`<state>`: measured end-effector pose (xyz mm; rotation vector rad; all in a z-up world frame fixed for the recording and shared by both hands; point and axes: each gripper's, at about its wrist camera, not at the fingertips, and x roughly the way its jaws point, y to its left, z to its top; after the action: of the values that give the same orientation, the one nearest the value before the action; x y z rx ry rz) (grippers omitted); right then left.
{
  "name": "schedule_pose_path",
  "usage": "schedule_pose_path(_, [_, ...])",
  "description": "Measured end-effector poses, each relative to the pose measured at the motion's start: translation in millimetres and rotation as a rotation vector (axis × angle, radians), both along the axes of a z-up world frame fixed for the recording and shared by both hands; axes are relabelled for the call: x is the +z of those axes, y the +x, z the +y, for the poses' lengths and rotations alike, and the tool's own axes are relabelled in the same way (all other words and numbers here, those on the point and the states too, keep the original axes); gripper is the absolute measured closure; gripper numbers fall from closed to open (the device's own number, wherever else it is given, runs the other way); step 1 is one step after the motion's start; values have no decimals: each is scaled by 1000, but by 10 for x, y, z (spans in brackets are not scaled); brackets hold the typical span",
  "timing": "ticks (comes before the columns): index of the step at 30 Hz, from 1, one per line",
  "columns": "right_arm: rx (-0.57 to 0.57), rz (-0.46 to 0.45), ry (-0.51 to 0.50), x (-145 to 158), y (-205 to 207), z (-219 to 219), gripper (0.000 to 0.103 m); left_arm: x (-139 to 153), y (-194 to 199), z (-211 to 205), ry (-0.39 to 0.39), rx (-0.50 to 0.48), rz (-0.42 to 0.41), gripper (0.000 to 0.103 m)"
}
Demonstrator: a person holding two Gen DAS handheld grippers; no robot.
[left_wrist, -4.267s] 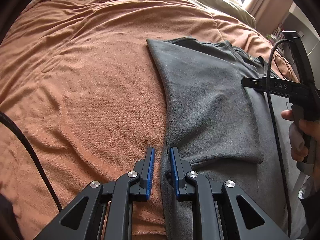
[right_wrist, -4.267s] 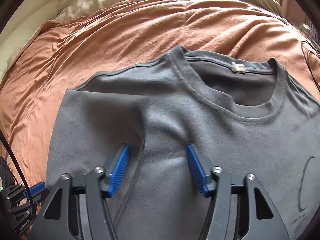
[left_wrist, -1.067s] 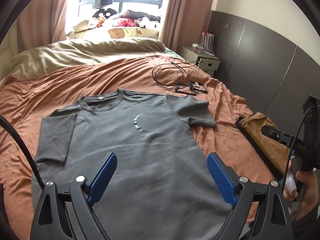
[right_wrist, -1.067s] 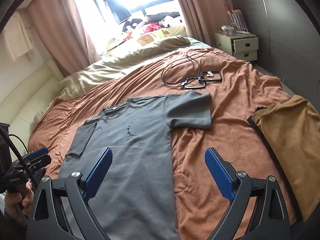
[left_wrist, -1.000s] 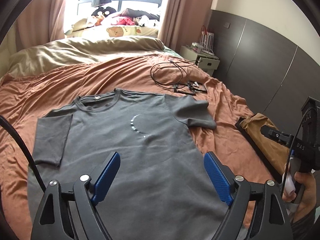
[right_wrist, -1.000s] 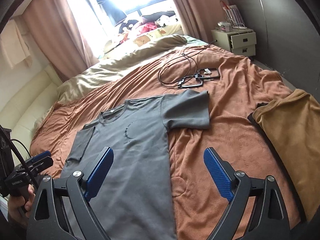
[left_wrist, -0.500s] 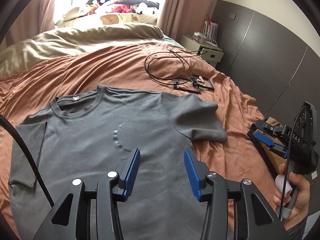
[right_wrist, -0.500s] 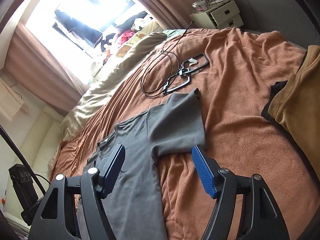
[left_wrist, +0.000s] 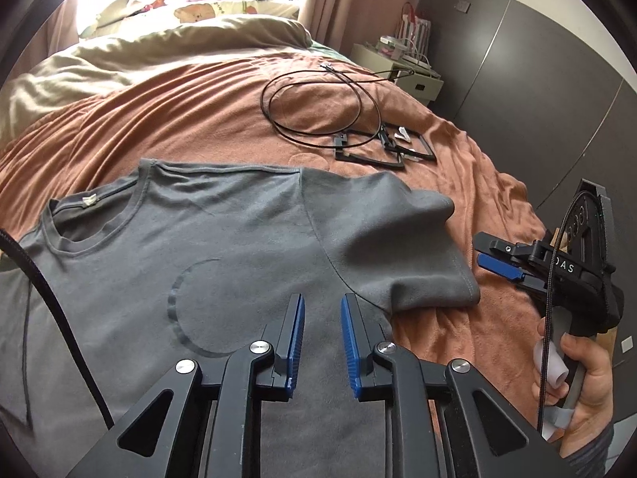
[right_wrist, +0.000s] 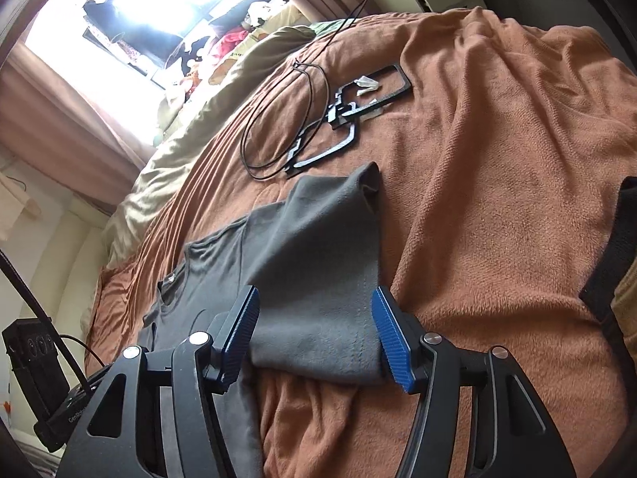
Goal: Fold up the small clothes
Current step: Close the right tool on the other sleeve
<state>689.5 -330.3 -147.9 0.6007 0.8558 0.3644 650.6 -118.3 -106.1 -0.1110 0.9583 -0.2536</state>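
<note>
One grey T-shirt (left_wrist: 239,247) lay flat, front up, on the orange blanket (left_wrist: 179,119) of the bed, its collar toward the beige duvet (left_wrist: 159,51) and the window. The left gripper (left_wrist: 321,318) hovered over the shirt's chest, just beside a faint circular print; its jaws had just been closing and stood narrowly apart, with a gap between the blue pads (left_wrist: 296,334) and no fabric pinched between them. The right gripper (right_wrist: 314,318) was poised over the shirt's spread short sleeve (right_wrist: 318,263), one pad (right_wrist: 243,330) on each side of the sleeve hem; its jaws had also just been closing but remained about half spread, and the pads did not press on the cloth. In the left wrist view, the right gripper appeared at the right edge, held by a hand (left_wrist: 585,374), just beyond the sleeve edge. A looped black cable (left_wrist: 314,103) and two black frames (left_wrist: 382,147) lay on the blanket beyond the shirt, well apart from it. A tan garment (right_wrist: 625,302) showed at the right edge of the right wrist view. A nightstand (left_wrist: 402,67) stood beside the bed.
</note>
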Motion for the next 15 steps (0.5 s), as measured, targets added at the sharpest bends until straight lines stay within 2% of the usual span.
schedule_pose_path(10, [19,50,-30,-171,305,84,46,-466,352,-182,-21,-10,53,94])
schedule_pose_path(15, [16,66,-11,-201,336,72,50,-636,476,-227,-13,-11,75,95])
